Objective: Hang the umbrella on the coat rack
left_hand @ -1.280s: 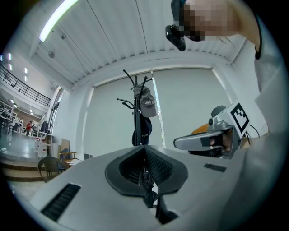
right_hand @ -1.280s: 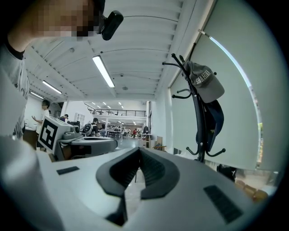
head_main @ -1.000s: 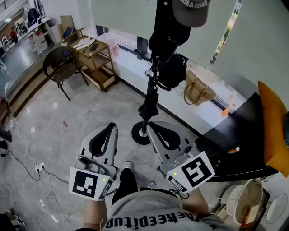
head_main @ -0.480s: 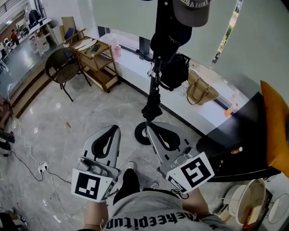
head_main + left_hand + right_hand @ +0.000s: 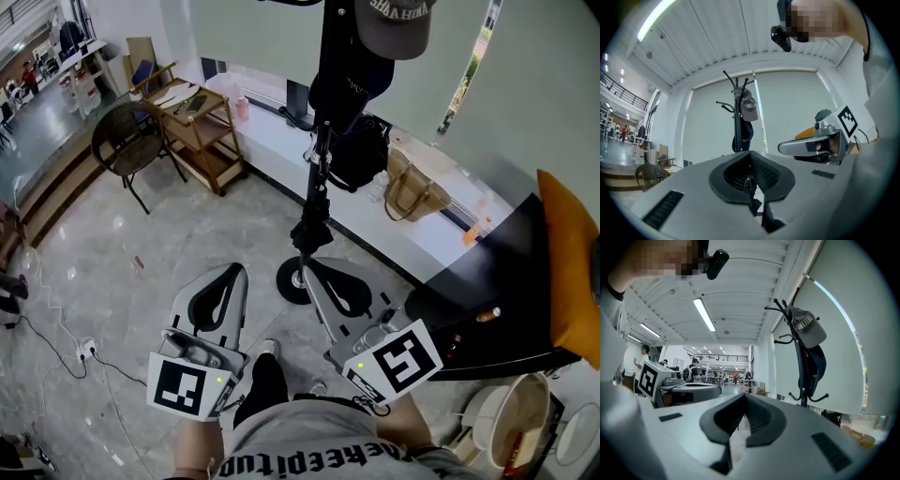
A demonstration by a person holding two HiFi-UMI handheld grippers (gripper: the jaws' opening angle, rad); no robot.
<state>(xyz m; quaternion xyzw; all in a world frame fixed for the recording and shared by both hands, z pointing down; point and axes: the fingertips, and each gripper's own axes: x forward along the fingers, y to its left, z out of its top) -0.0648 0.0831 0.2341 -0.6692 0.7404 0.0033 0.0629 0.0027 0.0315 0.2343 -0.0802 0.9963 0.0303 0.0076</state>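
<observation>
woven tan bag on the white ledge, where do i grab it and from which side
Take the woven tan straw bag by its looped handles at the top, coming from the room side, slightly above. It sits upright on the white ledge with the pale wall close behind, so the rear looks blocked; the soft body would probably crumple.

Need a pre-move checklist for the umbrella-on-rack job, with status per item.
1. Left gripper empty: ok, jaws together, nothing between them.
2. Right gripper empty: ok, jaws together, nothing between them.
3. Umbrella located: not ok, none visible in any view.
4. Coat rack upright and ahead: ok.
5. Free hook: ok, lower hook is bare; the cap hangs higher up.
</observation>
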